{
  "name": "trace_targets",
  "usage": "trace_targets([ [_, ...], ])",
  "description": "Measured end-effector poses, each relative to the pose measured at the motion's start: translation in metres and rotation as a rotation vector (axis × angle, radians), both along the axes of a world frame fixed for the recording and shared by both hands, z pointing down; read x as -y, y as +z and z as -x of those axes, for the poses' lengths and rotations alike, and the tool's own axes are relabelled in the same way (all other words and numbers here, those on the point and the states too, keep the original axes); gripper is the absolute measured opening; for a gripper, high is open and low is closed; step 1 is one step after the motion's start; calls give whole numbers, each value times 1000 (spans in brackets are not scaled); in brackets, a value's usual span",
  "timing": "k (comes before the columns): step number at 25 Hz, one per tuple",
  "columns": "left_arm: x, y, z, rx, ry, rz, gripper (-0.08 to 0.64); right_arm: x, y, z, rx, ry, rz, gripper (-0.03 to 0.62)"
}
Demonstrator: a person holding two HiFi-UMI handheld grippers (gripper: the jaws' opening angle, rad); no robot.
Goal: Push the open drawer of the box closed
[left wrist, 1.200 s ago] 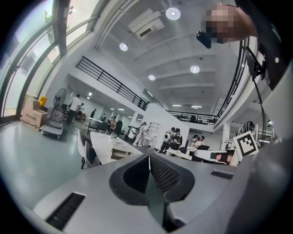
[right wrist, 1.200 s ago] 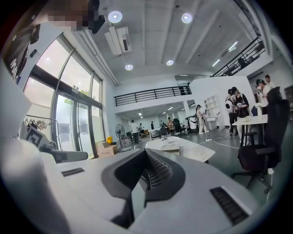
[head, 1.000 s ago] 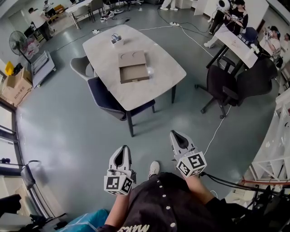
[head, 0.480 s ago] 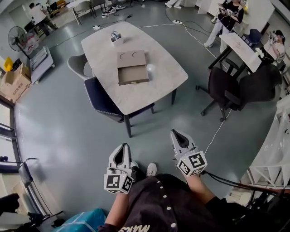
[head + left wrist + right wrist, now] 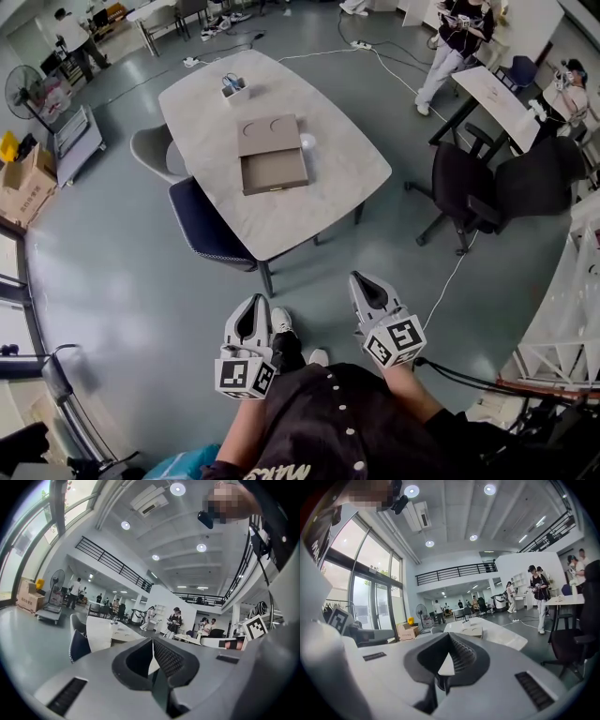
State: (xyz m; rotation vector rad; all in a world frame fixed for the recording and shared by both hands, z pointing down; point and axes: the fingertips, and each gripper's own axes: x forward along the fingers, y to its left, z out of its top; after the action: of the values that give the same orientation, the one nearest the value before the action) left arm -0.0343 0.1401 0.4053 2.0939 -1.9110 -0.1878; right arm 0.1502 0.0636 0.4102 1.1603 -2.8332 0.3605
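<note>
A person in a dark buttoned shirt stands on the grey floor (image 5: pixel 141 309) of an open workroom, a hand-held gripper in each hand, well short of the pale oval worktop (image 5: pixel 337 164). The left gripper (image 5: pixel 253 303) has its jaws closed on nothing, the ribbed pads meeting at the tip. The right gripper (image 5: pixel 362 279) is the same, jaws together and empty. Both point towards the far worktop, marker cubes nearest the body.

The flat brown box (image 5: pixel 270 136) lies near the middle of the worktop, two round marks on its lid. Its drawer (image 5: pixel 274 173) stands pulled out on the near side, empty as far as can be seen. Beyond it, at the far end, sits a small white holder (image 5: pixel 234 86) (contents too small to make out).

A navy chair (image 5: pixel 206 230) is tucked against the worktop's near left edge, with a grey chair (image 5: pixel 150 150) farther along that side. Two black office chairs (image 5: pixel 464 183) stand to the right, and a pale cable (image 5: pixel 448 272) trails across the floor near them.
</note>
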Motion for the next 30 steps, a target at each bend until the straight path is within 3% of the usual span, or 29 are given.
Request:
trace_targets([
  [7,67,-15,25,21,93,-55,18,63,-12,38,6,20,-31,-3],
  [19,142,-24,93,27,107,-59,18,137,-23,101,18,51,-41,-3],
  [30,178,-13,102,22,154,6,18,166,3,122,30,37,81,-3],
])
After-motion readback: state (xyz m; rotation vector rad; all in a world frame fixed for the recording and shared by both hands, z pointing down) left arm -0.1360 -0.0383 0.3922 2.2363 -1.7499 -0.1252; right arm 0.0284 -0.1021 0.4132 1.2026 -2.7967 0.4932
